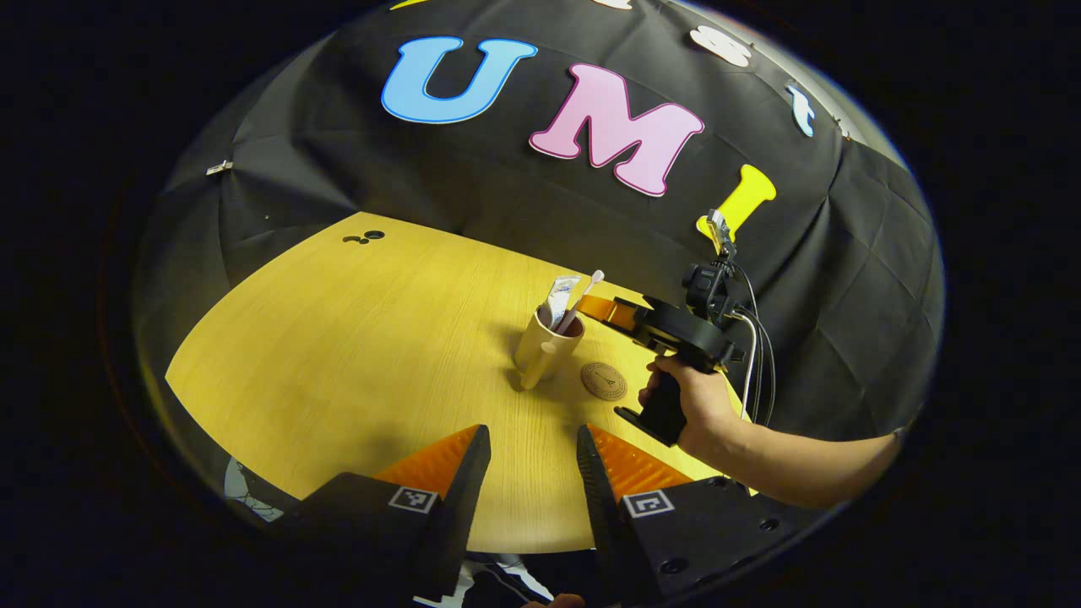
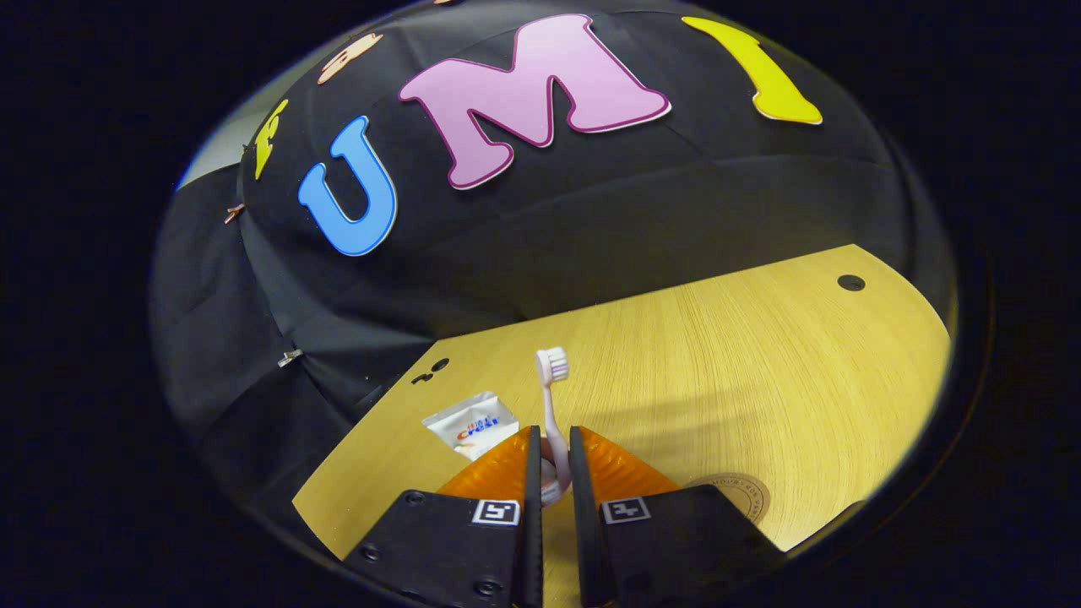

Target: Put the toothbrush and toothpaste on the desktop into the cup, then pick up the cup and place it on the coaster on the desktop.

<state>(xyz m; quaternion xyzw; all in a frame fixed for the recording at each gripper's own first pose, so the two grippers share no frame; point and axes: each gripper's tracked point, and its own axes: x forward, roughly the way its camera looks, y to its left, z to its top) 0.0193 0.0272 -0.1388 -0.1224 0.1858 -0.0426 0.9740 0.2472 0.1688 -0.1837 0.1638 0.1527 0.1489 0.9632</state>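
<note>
In the left gripper view a beige cup with a handle stands on the wooden desktop. A white toothpaste tube stands in it, and a pale toothbrush leans out of it, head up. A hand holds my right gripper right at the brush above the cup. In the right gripper view, the right gripper has its fingers closed narrowly on the toothbrush handle, with the toothpaste tube just to the left. My left gripper hangs open and empty near the table's front edge.
A round brown coaster lies on the desktop just right of the cup; in the right gripper view the coaster sits at lower right. Small dark holes mark the far corner. Black cloth walls close the table's back.
</note>
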